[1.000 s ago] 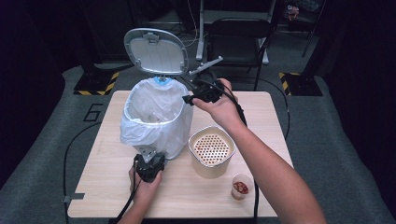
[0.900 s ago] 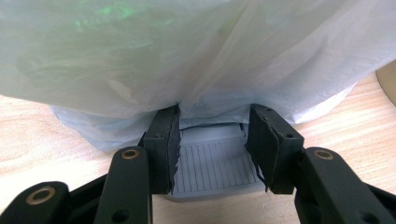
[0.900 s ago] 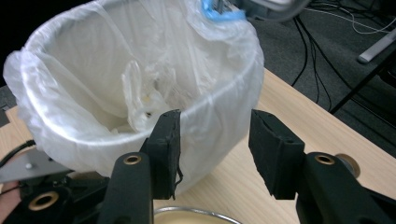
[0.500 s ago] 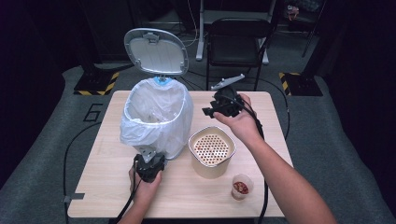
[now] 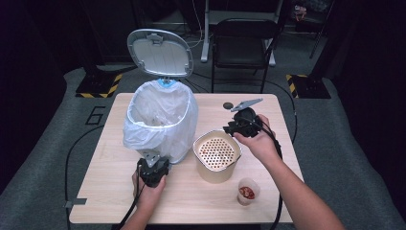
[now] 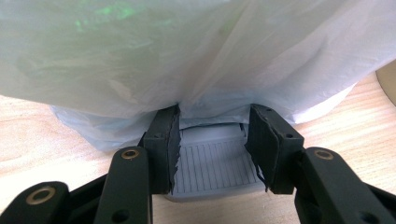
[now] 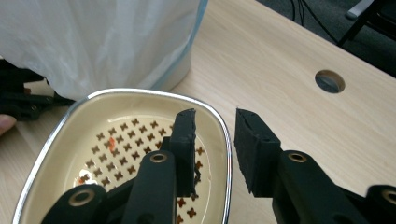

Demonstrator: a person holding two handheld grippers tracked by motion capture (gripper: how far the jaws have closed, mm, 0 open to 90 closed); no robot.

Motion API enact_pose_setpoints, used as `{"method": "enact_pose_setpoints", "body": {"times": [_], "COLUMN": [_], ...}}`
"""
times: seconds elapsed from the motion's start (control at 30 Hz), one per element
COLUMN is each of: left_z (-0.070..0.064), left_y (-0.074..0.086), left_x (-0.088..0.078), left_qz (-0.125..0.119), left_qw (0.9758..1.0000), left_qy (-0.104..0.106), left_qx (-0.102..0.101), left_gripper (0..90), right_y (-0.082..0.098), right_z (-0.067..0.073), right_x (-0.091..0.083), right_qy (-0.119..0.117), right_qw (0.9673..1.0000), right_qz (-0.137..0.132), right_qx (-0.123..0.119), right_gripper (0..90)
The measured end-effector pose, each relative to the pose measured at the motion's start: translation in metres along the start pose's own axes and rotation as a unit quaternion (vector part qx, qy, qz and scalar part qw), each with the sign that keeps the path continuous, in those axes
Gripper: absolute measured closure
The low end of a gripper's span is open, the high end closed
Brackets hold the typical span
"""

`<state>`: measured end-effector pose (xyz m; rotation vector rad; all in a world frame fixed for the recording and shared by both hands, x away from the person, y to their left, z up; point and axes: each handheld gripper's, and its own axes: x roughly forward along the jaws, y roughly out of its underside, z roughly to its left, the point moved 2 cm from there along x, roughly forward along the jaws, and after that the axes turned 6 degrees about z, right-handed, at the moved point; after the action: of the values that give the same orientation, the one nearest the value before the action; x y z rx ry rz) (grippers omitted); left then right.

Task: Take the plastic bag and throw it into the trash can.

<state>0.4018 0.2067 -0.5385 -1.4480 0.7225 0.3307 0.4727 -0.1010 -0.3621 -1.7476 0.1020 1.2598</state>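
Right claw [image 7: 215,140] now lower, closing astride cream perforated strainer's [image 5: 216,154] chrome rim, ungripped.

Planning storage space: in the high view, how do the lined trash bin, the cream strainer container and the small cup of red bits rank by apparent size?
Largest to smallest:
1. lined trash bin, clearly the biggest even without its raised lid.
2. cream strainer container.
3. small cup of red bits, though it sits nearest the camera.

My arms are bare, no sleeves. Both grippers, left [image 5: 153,173] and right [image 5: 241,126], are matte black with brass-ringed pivot holes on the links. Jaws are blocky, pads ragged-edged. Grey three-cornered plate [image 5: 247,103] tops the right one. Black cables [image 5: 130,213] trail back.
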Motion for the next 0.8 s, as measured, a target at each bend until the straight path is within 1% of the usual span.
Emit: {"method": "enact_pose_setpoints", "body": {"times": [0.03,0.07,0.17,0.23,0.33,0.37,0.4,0.5,0.57,0.6,0.73,0.8], "left_z": [0.0,0.0,0.0,0.0,0.0,0.001,0.0,0.0,0.0,0.0,0.0,0.0], "left_y": [0.0,0.0,0.0,0.0,0.0,0.0,0.0,0.0,0.0,0.0,0.0,0.0], "left_x": [0.0,0.0,0.0,0.0,0.0,-0.001,0.0,0.0,0.0,-0.001,0.0,0.0], "left_qz": [0.002,0.0,0.002,0.001,0.003,0.009,0.003,0.004,0.004,0.004,0.003,0.003], "left_qw": [1.0,1.0,1.0,1.0,1.0,0.9999,1.0,1.0,1.0,1.0,1.0,1.0], "left_qy": [0.002,0.001,0.002,0.002,0.002,0.001,0.002,0.002,0.002,0.002,0.002,0.002], "left_qx": [0.0,-0.001,-0.002,-0.001,0.0,0.007,0.0,0.001,0.001,0.002,0.001,0.001], "left_gripper": [54.0,54.0,54.0,54.0,54.0,54.0,54.0,54.0,54.0,54.0,54.0,54.0], "right_y": [0.004,0.007,0.019,0.021,0.027,0.028,0.03,0.035,0.039,0.039,0.041,0.042], "right_z": [0.0,-0.001,-0.002,-0.003,-0.005,-0.005,-0.006,-0.008,-0.008,-0.007,-0.005,-0.004], "right_x": [0.002,0.003,0.009,0.01,0.013,0.013,0.014,0.017,0.018,0.018,0.019,0.02], "right_qy": [-0.003,-0.005,-0.015,-0.018,-0.025,-0.023,-0.022,-0.026,-0.039,-0.041,-0.043,-0.042], "right_qw": [1.0,1.0,0.9997,0.9997,0.9993,0.9993,0.9993,0.9987,0.9982,0.998,0.9981,0.9982], "right_qz": [0.0,0.003,0.014,0.015,0.013,0.014,0.014,0.023,0.017,0.018,0.023,0.025], "right_qx": [0.005,0.003,0.012,0.013,0.025,0.027,0.028,0.036,0.043,0.044,0.038,0.035], "right_gripper": [70.9,71.8,74.9,75.4,76.2,76.3,76.7,79.3,80.7,81.1,81.3,79.9]}}
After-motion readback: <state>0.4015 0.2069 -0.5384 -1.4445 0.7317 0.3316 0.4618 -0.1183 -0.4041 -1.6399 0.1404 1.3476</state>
